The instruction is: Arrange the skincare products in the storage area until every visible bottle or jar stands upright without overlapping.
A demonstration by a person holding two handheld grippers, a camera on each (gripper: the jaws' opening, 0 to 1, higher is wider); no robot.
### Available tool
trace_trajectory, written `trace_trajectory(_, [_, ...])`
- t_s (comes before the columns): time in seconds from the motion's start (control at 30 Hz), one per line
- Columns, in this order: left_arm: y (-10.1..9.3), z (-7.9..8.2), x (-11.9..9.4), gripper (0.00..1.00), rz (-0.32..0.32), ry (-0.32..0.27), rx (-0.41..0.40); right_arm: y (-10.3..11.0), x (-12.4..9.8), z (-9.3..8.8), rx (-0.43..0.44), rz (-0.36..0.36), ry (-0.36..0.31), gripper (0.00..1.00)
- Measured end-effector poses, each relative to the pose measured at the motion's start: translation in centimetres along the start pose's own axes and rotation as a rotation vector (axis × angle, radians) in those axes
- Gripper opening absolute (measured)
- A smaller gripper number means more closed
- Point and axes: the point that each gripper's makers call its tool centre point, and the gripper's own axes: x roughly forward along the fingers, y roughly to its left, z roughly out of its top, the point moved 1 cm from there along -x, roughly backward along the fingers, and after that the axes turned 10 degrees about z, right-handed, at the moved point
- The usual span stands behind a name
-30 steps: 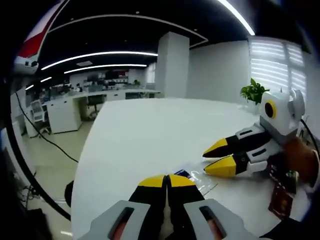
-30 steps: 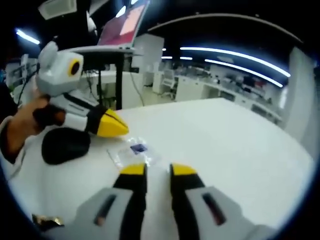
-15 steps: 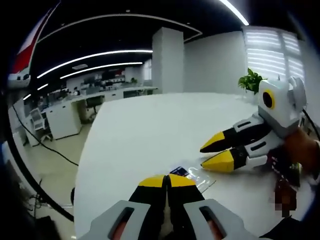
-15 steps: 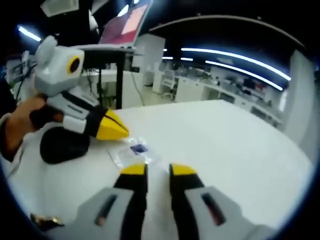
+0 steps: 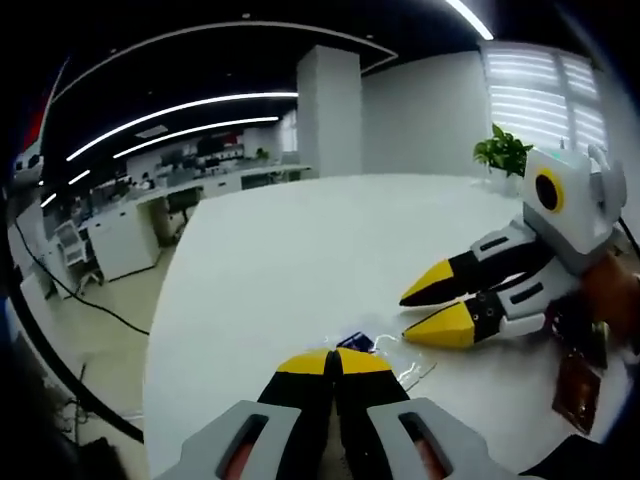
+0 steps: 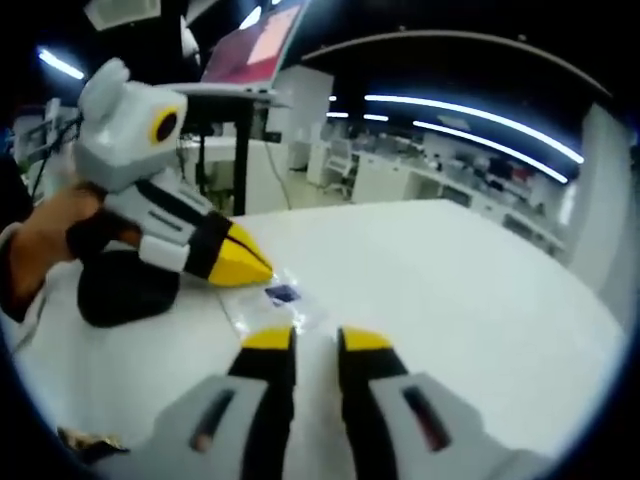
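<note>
Sachet of clear plastic with a small dark blue label (image 5: 358, 344) (image 6: 281, 296) is lying flat on the white desk (image 5: 290, 260) (image 6: 450, 290), and it is the one skincare item you can make out here. In the left gripper view it is sitting just beyond the yellow tips of your left tool (image 5: 334, 362), whose jaws are pressed together with nothing between them. Your right tool (image 5: 432, 312) is reaching in from the right of that view, its two jaws parted a little and pointing at the sachet, the lower tip just beside the plastic's edge.

In the right gripper view, your right tool (image 6: 304, 340) is showing a narrow gap between its jaws and is holding nothing; the sachet is lying just ahead of the tips, slightly to their left. Your left tool (image 6: 250, 265) is hovering over the sachet's left edge; whether it is touching is unclear. A black rounded object (image 6: 125, 290) is resting under that tool's body.
</note>
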Motion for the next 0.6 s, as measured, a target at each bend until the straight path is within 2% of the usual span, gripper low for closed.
trace_trajectory(0.3, [0.5,-0.2,0.7,0.0,0.009,0.018,-0.003,0.2,0.0,0.2,-0.001,0.001,-0.006,0.16])
trace_trajectory(0.37, [0.7,-0.3,0.6,0.0,0.038,0.022,0.01,0.3,0.0,0.1,0.009,-0.002,-0.007,0.17])
trace_trajectory(0.43, [0.5,-0.2,0.6,0.0,0.055,0.022,0.05,0.5,0.1,0.2,0.05,0.012,-0.029,0.2])
trace_trajectory(0.5, [0.2,-0.2,0.7,0.0,0.047,0.023,0.05,1.1,0.2,0.5,0.099,0.043,-0.059,0.22])
trace_trajectory(0.6, [-0.1,-0.2,0.8,0.0,0.035,0.021,0.042,1.3,0.2,0.7,0.109,0.056,-0.065,0.24])
